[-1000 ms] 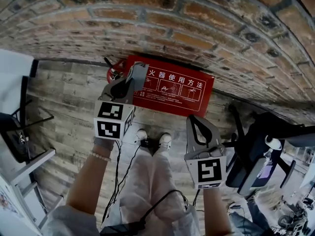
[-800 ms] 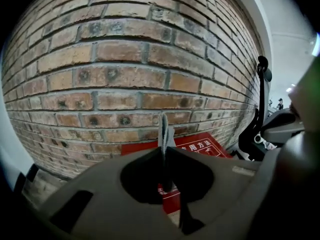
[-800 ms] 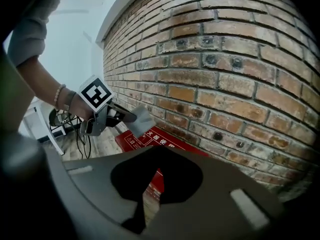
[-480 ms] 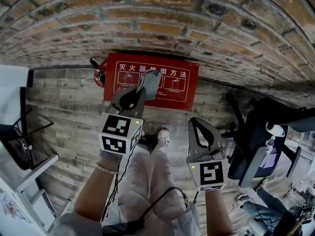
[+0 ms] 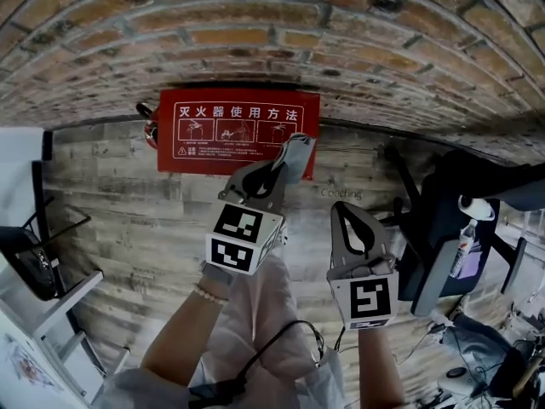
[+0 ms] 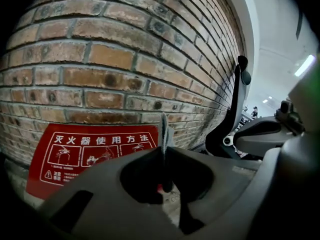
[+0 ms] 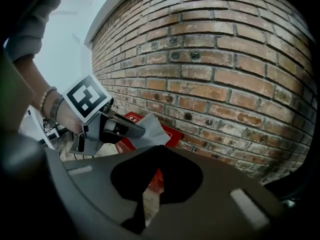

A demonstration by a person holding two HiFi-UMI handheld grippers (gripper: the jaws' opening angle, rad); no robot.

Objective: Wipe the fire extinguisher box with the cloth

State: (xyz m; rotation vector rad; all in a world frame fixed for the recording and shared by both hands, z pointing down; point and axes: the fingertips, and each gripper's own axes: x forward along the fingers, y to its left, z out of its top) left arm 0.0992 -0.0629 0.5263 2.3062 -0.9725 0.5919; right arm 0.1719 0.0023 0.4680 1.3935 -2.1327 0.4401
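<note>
Wiping the red rectangular fire extinguisher box [image 5: 238,130], low against brick wall [image 5: 272,41]: with left gripper [image 5: 283,162] clamped on folded grey fabric cloth [image 5: 297,150] at box's right edge, press flat, sweep overlapping strokes leftward; hold closed, empty right gripper [image 5: 346,210] clear

Head view looks steeply down; both gripper views face the brick wall [image 6: 125,59], sharing the fire extinguisher box [image 5: 238,130].

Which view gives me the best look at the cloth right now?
Right gripper view: the cloth shows broadside, clamped in the left hand-held gripper. Left gripper view shows it only edge-on between the jaws; head view shows it small, at the right edge of the fire extinguisher box.
</note>
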